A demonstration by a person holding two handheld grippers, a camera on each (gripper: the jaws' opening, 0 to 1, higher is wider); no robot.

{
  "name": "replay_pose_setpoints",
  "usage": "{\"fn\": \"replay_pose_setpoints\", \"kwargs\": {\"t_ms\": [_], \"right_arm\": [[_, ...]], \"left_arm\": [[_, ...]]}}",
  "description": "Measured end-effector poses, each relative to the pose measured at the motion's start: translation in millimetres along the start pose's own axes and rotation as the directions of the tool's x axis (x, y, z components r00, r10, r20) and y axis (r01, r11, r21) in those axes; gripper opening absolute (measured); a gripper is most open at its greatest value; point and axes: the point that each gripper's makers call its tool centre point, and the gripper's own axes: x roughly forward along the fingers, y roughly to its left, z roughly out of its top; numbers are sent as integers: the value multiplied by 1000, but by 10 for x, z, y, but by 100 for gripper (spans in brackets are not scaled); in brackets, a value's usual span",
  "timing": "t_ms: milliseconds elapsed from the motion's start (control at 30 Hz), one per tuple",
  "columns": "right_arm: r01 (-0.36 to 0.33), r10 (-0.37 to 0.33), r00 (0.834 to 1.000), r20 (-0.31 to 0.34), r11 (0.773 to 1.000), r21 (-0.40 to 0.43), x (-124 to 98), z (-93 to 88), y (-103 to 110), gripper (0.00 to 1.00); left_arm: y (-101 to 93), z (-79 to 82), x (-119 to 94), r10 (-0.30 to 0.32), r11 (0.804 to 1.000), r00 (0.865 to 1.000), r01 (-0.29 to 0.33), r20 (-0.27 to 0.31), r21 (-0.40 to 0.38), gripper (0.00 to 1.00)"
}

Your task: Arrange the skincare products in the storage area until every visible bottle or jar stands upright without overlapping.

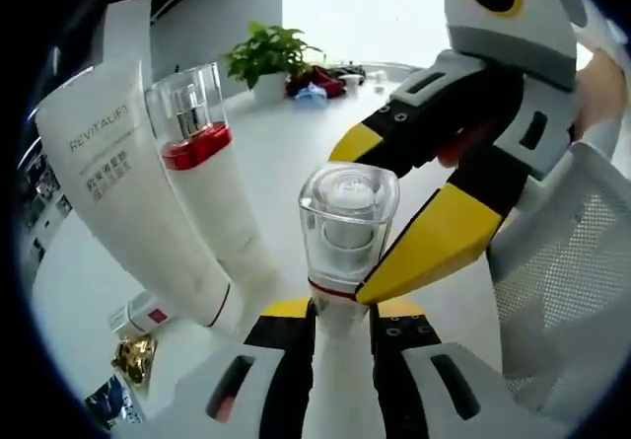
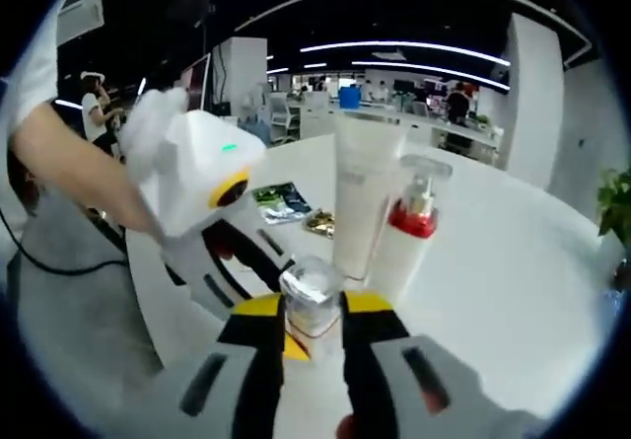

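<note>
White table [image 1: 286, 163]; both hand-held grippers clamp clear-capped bottle [image 1: 345, 232].

The bottle's [image 1: 340, 261] lower body is hidden between the left gripper's [image 1: 341, 323] jaws. Small print on the tube [image 1: 128, 178] is unreadable. Packets [image 2: 296, 207] behind are too blurred to identify. The plant [image 2: 613, 207] is cut off by the frame's edge.
</note>
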Motion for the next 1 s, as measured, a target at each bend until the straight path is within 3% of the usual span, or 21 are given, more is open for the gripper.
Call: {"fn": "replay_pose_setpoints", "kwargs": {"t_ms": [700, 867, 1000], "right_arm": [[68, -69, 998, 12, 996, 59, 97, -12, -326, 19], [79, -80, 997, 13, 994, 74, 90, -29, -336, 20], [108, -112, 994, 16, 981, 163, 64, -62, -321, 20]], "left_arm": [[289, 89, 105, 35, 999, 999, -34, 38, -26, 16], [275, 114, 128, 16, 1000, 999, -16, 32, 12, 16], [244, 128, 155, -25, 998, 1000, 24, 15, 62, 17]]}}
